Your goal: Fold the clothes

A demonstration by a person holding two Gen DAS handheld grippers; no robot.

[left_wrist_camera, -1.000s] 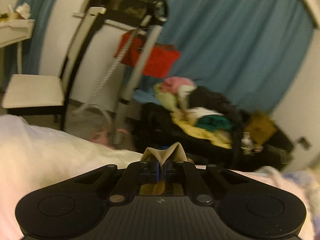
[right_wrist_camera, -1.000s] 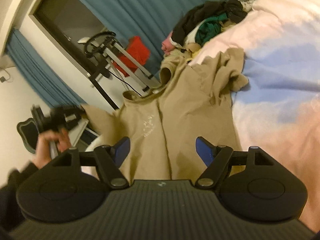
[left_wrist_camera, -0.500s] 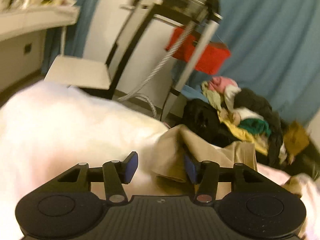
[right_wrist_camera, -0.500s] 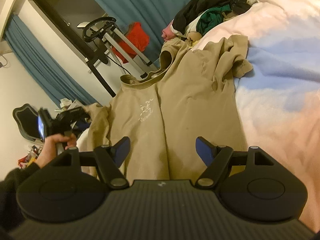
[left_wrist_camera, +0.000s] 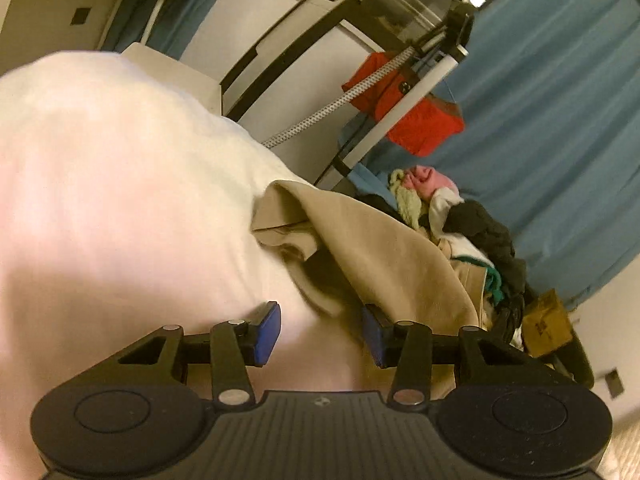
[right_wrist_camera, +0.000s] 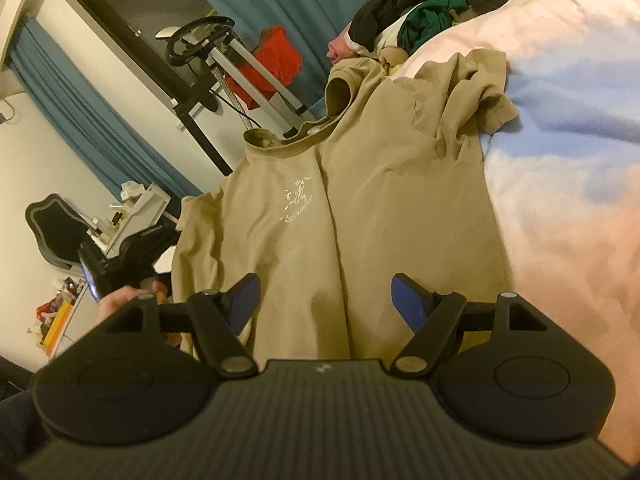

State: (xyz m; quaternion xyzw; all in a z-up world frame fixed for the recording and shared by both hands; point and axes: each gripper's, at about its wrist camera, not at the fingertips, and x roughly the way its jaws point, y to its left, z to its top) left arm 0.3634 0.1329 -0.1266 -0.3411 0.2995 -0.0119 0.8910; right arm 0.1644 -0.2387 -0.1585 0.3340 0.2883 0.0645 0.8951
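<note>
Tan T-shirt [right_wrist_camera: 384, 200] seen spread front-up on the pale bedspread [right_wrist_camera: 568, 216], directly ahead of the right gripper [right_wrist_camera: 325, 300]; hem reaches in under and between that gripper's spread jaws, but nothing is pinched; pads stand clear of the cloth.

Left gripper [left_wrist_camera: 320, 334] noted at the shirt's near-side sleeve [left_wrist_camera: 384, 264]; jaws part-way apart and closing; only bedspread appears between the pads, the tan fabric lying just ahead and against the right-hand pad; no grip seen.

Risks, as judged: the closing left jaws may catch bedspread along with, or instead of, the sleeve edge, since both lie bunched together in front of the pads; a fold would then drag the bedding. The far sleeve [right_wrist_camera: 486, 96], beyond the right gripper, is crumpled; if folded unsmoothed, creases would be locked in. Laundry pile [right_wrist_camera: 424, 16] farther ahead touches the collar end; cloth may snag there.
</note>
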